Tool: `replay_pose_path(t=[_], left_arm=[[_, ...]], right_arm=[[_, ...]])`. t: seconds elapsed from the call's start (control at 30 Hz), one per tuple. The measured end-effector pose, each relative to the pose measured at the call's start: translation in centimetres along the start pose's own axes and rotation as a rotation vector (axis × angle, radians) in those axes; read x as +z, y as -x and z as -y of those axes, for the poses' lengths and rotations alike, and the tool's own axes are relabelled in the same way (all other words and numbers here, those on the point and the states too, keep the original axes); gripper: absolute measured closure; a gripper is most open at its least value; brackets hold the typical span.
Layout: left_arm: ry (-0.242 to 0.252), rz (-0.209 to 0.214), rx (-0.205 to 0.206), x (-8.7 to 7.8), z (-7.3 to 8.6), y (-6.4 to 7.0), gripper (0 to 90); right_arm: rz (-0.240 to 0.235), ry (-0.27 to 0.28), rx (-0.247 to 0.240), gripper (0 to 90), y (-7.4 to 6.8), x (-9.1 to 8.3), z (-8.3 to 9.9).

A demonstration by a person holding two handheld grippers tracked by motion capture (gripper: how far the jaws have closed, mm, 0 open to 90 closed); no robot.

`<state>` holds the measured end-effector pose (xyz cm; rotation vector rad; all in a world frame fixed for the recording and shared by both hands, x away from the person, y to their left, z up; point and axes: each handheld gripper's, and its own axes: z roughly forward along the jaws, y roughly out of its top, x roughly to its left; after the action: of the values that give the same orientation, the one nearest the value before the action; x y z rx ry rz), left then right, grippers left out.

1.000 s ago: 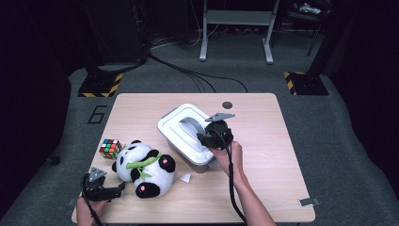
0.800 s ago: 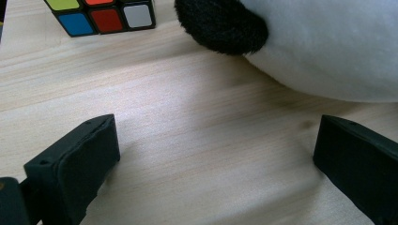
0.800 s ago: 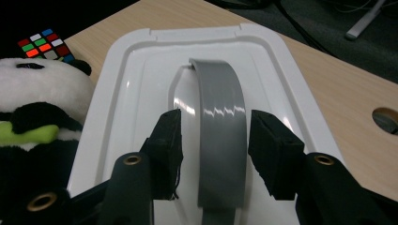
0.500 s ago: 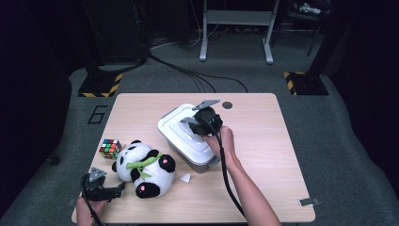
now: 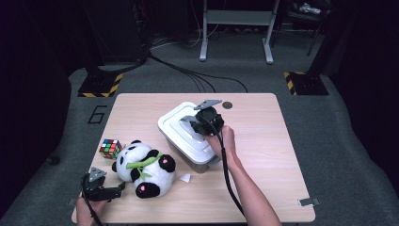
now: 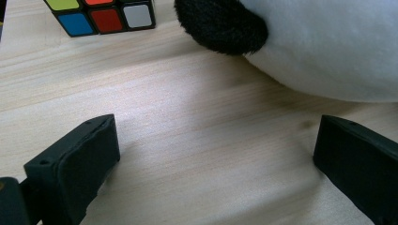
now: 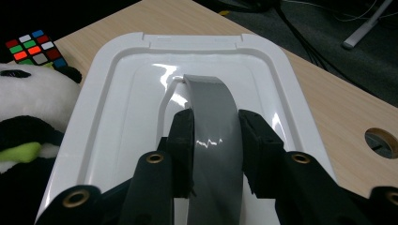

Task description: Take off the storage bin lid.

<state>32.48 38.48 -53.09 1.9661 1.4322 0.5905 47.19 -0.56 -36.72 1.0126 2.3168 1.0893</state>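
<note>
1. Now, starting at the left, my left gripper (image 5: 104,192) rests low at the near left corner of the table (image 5: 263,188), its jaws spread wide with bare wood between them in the left gripper view; it has not moved in the last second
2. Next along, one Rubik's cube (image 5: 110,148) sits just beside the head of one plush panda (image 5: 143,167), both unmoved; one small white scrap (image 5: 185,178) lies between the panda and the box
3. At the middle, one white-lidded box (image 5: 186,136) sits on the table with one grey handle (image 7: 213,122) arching over its lid (image 7: 117,122)
4. My right gripper (image 7: 215,140) has travelled from the box's right side to over the lid, and its jaws now close on either side of the grey handle, touching it
5. I judge that puts me ready to lift the lid by the handle; it is still seated
</note>
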Motion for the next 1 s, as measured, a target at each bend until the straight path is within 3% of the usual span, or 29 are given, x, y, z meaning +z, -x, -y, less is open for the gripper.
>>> replay_pose_path(t=[0.6,1.0], left_arm=[[0.007,-0.004,0.008,0.1,0.1,0.0,0.5],[0.024,-0.005,-0.011,0.2,0.1,0.2,0.7]], right_arm=[[0.016,0.035,-0.017,66.8,0.1,-2.9,-1.4],[0.043,0.058,-0.019,66.8,1.4,-4.9,-1.6]])
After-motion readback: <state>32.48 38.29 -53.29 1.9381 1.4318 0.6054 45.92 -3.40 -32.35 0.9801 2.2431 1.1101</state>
